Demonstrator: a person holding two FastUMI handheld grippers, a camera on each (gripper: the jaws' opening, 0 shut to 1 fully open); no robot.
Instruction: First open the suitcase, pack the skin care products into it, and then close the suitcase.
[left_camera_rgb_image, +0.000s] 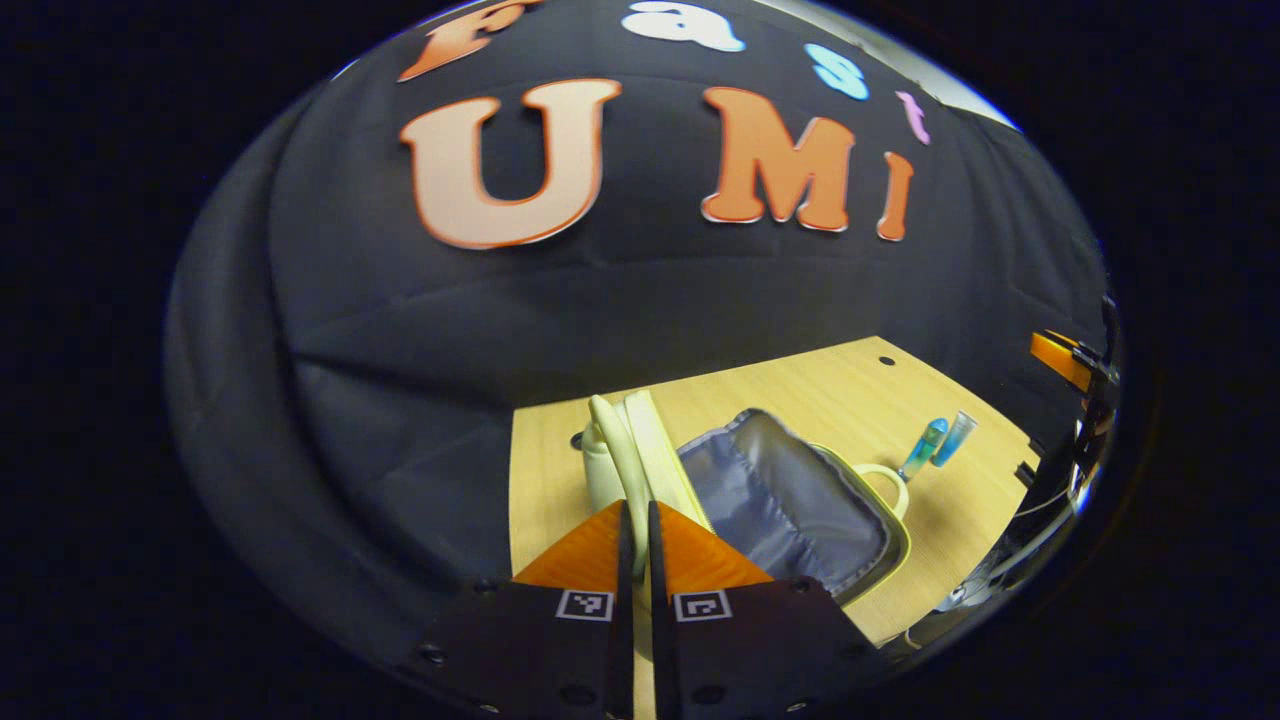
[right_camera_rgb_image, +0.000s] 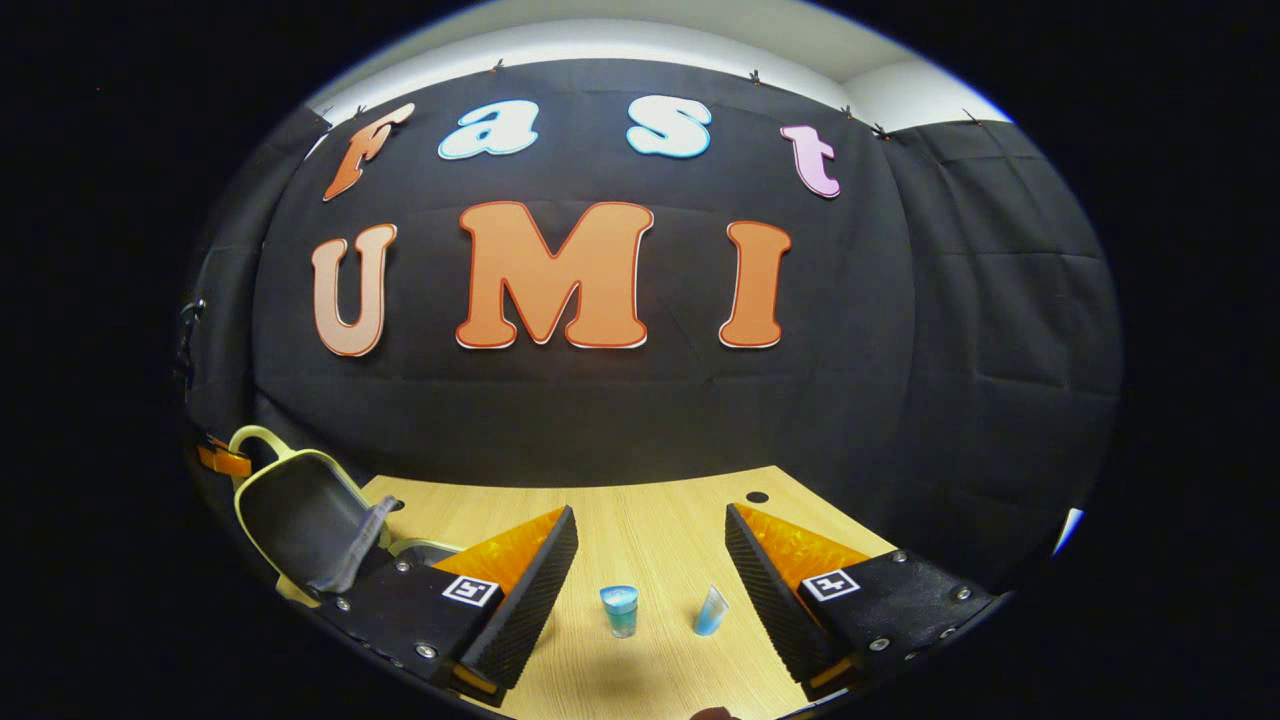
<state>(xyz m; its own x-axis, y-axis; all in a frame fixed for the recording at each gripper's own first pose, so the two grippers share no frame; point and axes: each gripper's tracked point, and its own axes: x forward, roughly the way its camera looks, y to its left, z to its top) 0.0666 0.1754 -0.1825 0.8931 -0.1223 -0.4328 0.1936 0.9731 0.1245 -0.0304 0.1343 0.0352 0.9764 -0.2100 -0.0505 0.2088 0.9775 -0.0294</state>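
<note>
Suitcase (left_camera_rgb_image: 790, 500) lies open on the worktop (left_camera_rgb_image: 840, 385), lid (left_camera_rgb_image: 630, 450) standing up along its far edge, grey lining soft and slack. Two skin care tubes (right_camera_rgb_image: 620, 608) rest on bare wood just beside the suitcase's handle side, well apart from the lid. They look light, small and smooth, probably slippery; best pinched across the body, near the cap. Right hand-held gripper (right_camera_rgb_image: 650, 570) hangs over them, fingers wide apart, empty. Left hand-held gripper (left_camera_rgb_image: 635, 560) has fingers together near the lid; whether it pinches the lid, I cannot tell.
</note>
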